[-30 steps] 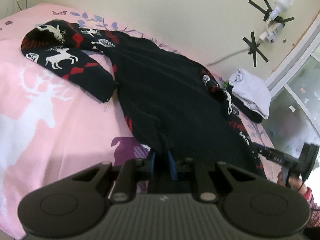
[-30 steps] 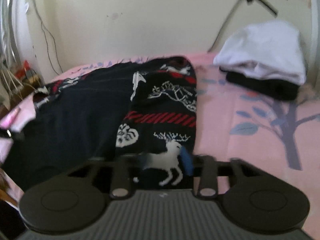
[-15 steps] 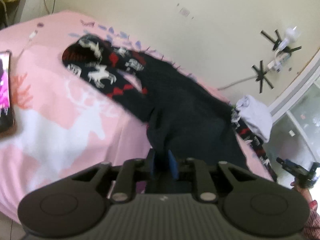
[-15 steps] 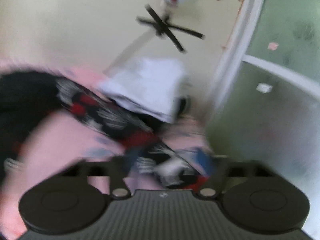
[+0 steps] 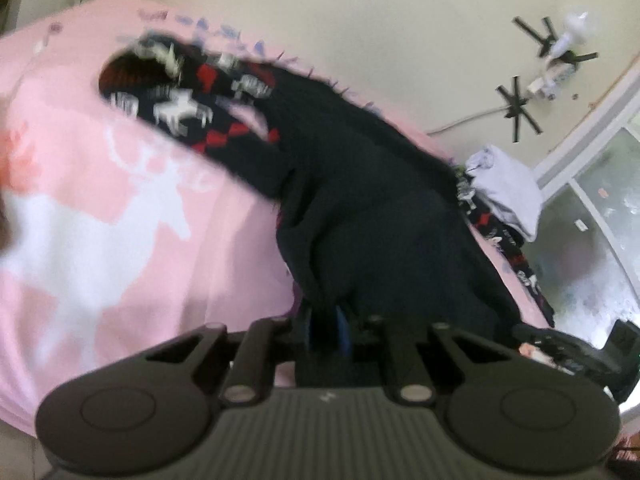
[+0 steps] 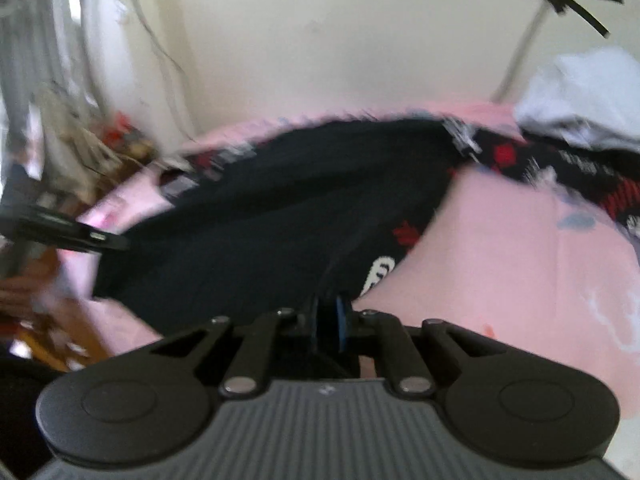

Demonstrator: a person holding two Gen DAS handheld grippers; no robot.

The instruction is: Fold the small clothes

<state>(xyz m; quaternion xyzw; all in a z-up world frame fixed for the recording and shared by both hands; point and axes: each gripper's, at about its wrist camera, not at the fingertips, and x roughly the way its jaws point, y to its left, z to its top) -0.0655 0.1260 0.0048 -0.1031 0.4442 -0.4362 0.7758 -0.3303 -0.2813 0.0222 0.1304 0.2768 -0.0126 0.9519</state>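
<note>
We see the dark navy knitted sweater with white reindeer and red diamonds (image 5: 372, 208) sprawled across the pink bed sheet (image 5: 100, 240), filling each frame's centre. Our left tool (image 5: 325, 330) is closing, pinching the sweater's near hem at lower centre; our right tool (image 6: 327, 326) is pressed together on its dark fabric.

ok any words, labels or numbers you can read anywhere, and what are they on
None can be read.
Small pale mark on the left claw's housing: too small to read.
White shapes on the dark sweater: blurred reindeer pattern, not lettering.
Stickers on the window glass: too blurred to read.
</note>
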